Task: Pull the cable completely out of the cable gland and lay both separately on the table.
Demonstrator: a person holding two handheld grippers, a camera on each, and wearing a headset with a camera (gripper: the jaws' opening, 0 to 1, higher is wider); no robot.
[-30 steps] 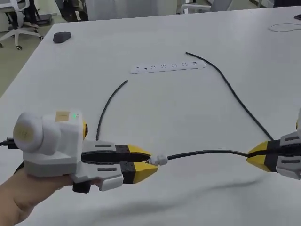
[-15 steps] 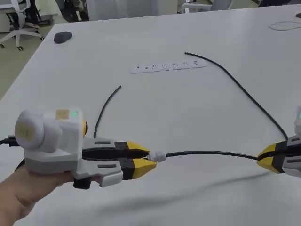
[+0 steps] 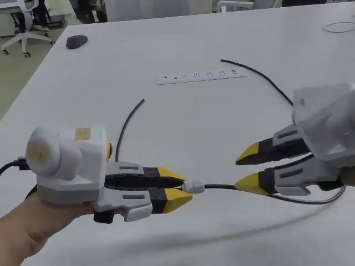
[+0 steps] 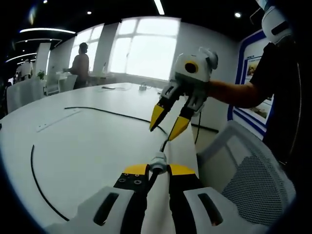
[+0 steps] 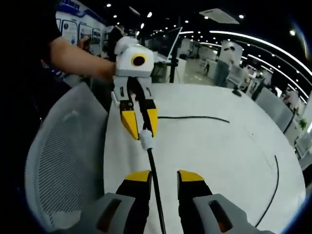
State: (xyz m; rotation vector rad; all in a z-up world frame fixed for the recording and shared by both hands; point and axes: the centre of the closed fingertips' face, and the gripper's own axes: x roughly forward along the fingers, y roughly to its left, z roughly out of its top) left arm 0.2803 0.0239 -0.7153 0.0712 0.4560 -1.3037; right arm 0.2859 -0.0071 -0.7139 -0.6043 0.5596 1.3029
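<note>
The small white cable gland [image 3: 193, 188] is held at the tips of my left gripper [image 3: 186, 187], which is shut on it low at the left of the head view. A black cable [image 3: 219, 187] leaves the gland to the right and passes between the spread jaws of my right gripper [image 3: 239, 174], which is open and close to the gland. The cable's other stretch [image 3: 125, 130] lies on the table behind the left gripper. In the left gripper view the gland [image 4: 157, 161] sits between the yellow tips. In the right gripper view the cable [image 5: 155, 190] runs untouched between the open jaws.
A white power strip [image 3: 202, 76] lies across the middle of the white table [image 3: 183, 122], with the cable's far end [image 3: 249, 69] beside it. A dark mouse [image 3: 76, 41] rests at the far left. A mesh chair [image 4: 248, 180] stands by the table's edge.
My right gripper has let go of the cable, opened, and come left to just short of the gland. The left gripper still holds the gland in much the same place.
</note>
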